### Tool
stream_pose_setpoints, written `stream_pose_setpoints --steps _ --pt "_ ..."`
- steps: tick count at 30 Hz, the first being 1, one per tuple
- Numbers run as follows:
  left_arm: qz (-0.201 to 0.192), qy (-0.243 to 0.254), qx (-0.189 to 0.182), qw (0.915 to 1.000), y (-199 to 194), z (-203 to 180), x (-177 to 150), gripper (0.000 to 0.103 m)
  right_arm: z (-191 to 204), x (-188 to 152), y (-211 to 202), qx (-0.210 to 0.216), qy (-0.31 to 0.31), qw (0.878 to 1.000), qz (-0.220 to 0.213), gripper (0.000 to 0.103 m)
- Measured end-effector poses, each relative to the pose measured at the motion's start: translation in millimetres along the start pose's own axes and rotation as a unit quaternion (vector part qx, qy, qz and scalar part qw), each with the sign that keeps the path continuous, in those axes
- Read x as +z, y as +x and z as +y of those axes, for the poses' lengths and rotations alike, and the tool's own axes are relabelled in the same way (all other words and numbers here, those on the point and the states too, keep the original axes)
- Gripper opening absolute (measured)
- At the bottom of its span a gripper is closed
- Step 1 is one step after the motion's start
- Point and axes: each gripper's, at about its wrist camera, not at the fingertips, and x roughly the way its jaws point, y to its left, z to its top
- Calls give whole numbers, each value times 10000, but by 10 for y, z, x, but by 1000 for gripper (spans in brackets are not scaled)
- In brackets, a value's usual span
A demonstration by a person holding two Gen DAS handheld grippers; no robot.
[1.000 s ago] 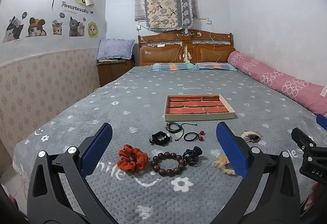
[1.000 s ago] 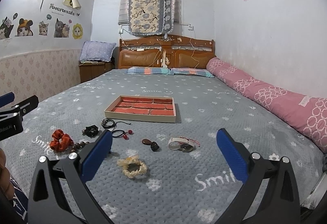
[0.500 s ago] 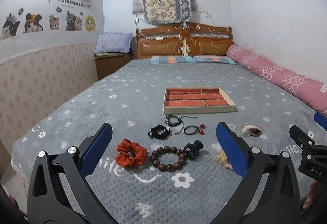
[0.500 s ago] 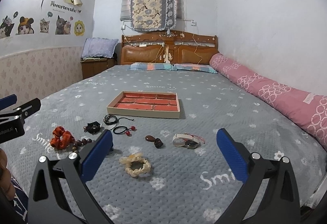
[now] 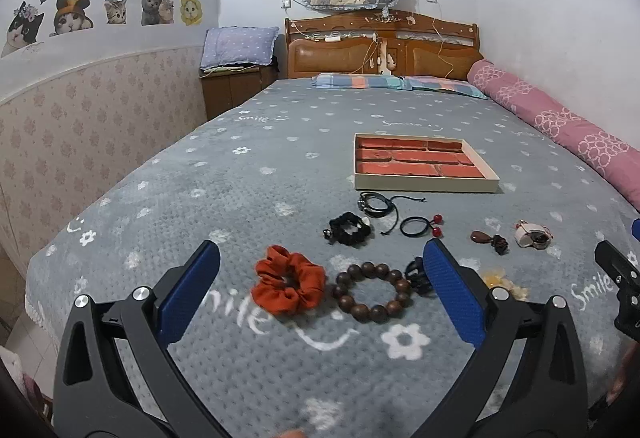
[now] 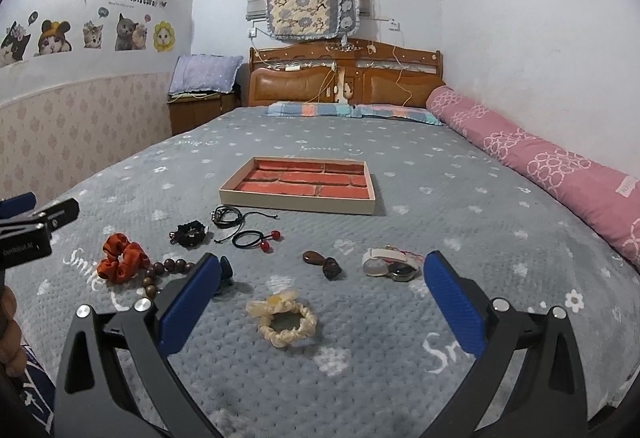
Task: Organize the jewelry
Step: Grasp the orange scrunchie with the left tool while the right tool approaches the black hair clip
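A shallow tray with a red brick-pattern lining [image 5: 426, 185] [image 6: 298, 204] sits mid-bed. In front of it lie an orange scrunchie [image 5: 289, 284] [image 6: 122, 256], a wooden bead bracelet [image 5: 373, 292], a black scrunchie [image 5: 349, 228], black cords [image 5: 376, 203], a black hair tie with red beads [image 5: 420, 227], a brown pendant [image 6: 320, 263], a white watch-like piece [image 6: 388, 263] and a cream scrunchie [image 6: 285, 319]. My left gripper [image 5: 320, 288] is open and empty above the orange scrunchie and beads. My right gripper [image 6: 322, 288] is open and empty above the cream scrunchie.
The grey flowered bedspread [image 5: 240, 198] covers the whole bed. A long pink bolster [image 6: 540, 166] lies along the right wall. Pillows [image 6: 352, 109] and a wooden headboard [image 6: 344, 74] stand at the far end, a nightstand [image 5: 234, 86] at far left.
Both grippers have moved forward and lower toward the jewelry, which now looks closer. Both stay open and empty. Nothing on the bed has moved.
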Motion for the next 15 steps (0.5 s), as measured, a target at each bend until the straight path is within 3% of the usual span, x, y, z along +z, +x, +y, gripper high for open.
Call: stream_pose_setpoints --steps 15 --pt "150 -82 -81 9998 358 476 90 98 33 143 313 -406 68 9991 111 99"
